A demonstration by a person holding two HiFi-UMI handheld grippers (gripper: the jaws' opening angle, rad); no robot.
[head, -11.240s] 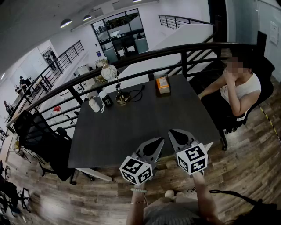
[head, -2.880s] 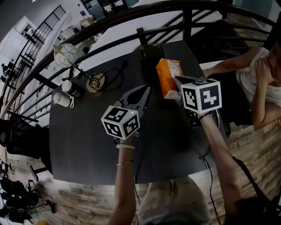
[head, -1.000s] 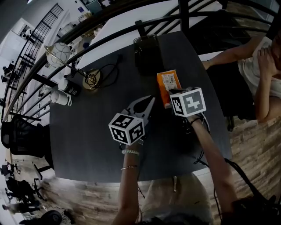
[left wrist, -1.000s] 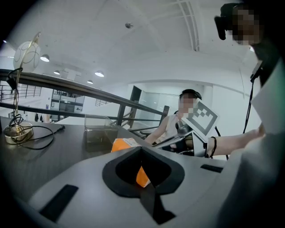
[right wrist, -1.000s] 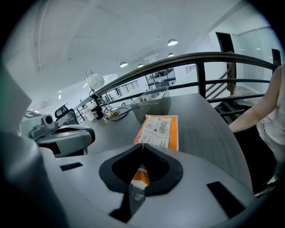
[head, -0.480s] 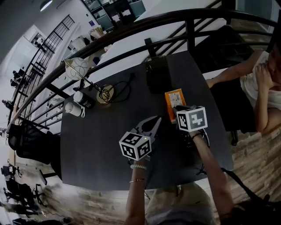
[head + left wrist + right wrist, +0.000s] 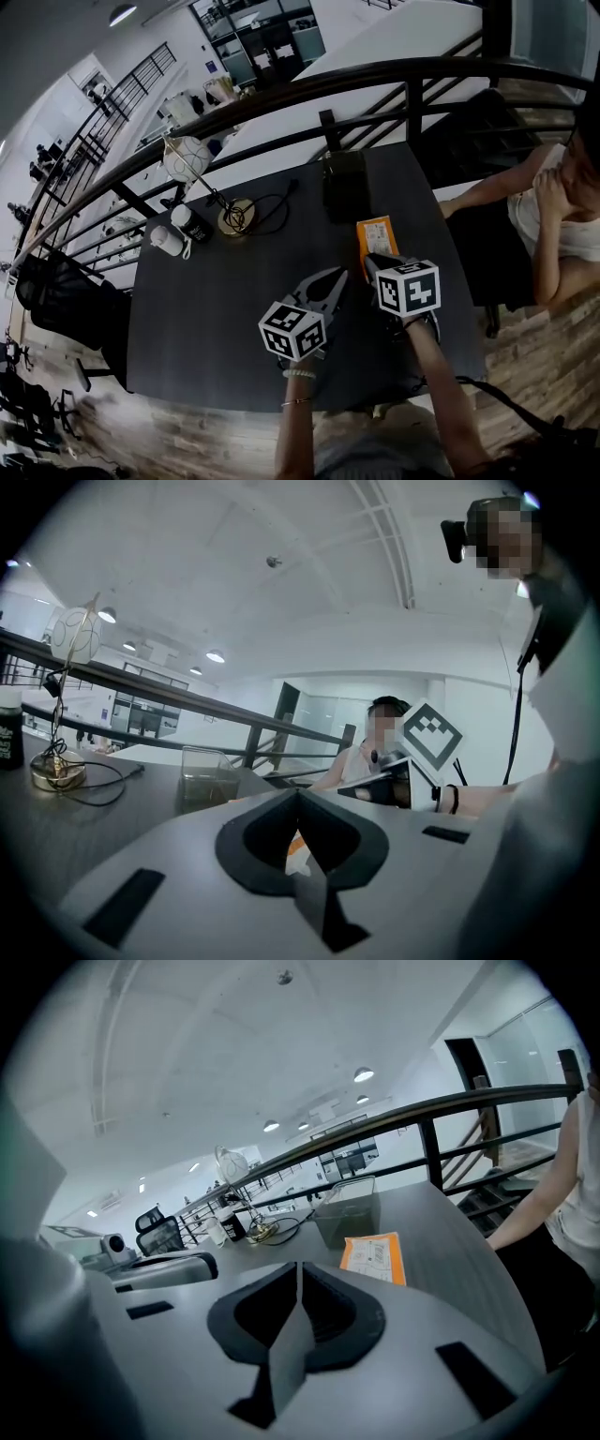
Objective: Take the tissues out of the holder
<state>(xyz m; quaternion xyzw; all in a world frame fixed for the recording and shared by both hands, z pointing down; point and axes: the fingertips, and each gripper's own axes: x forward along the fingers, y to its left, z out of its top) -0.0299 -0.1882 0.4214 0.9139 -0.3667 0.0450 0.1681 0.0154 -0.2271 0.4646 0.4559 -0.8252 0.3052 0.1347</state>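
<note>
An orange tissue pack (image 7: pixel 378 234) lies flat on the dark table (image 7: pixel 234 300), in front of the empty clear holder (image 7: pixel 345 185). My right gripper (image 7: pixel 375 263) hovers just at the pack's near end without touching it. Its jaws are closing, a narrow gap apart, with nothing between them. In the right gripper view the pack (image 7: pixel 375 1257) and holder (image 7: pixel 347 1211) lie ahead of the right gripper (image 7: pixel 298 1265). My left gripper (image 7: pixel 333 281) is shut and empty, left of the pack. In the left gripper view, past the left gripper (image 7: pixel 298 791), stands the holder (image 7: pixel 208 775).
A globe lamp (image 7: pixel 187 159) with a gold base (image 7: pixel 234 217) and cable, a white mug (image 7: pixel 164 239) and a dark cup (image 7: pixel 190 223) stand at the table's far left. A person (image 7: pixel 553 216) sits at the right side. A railing (image 7: pixel 281 98) runs behind the table.
The right gripper held the pack up near the holder, then laid it flat on the table and let go. It has drawn back slightly. The left gripper stayed shut beside it.
</note>
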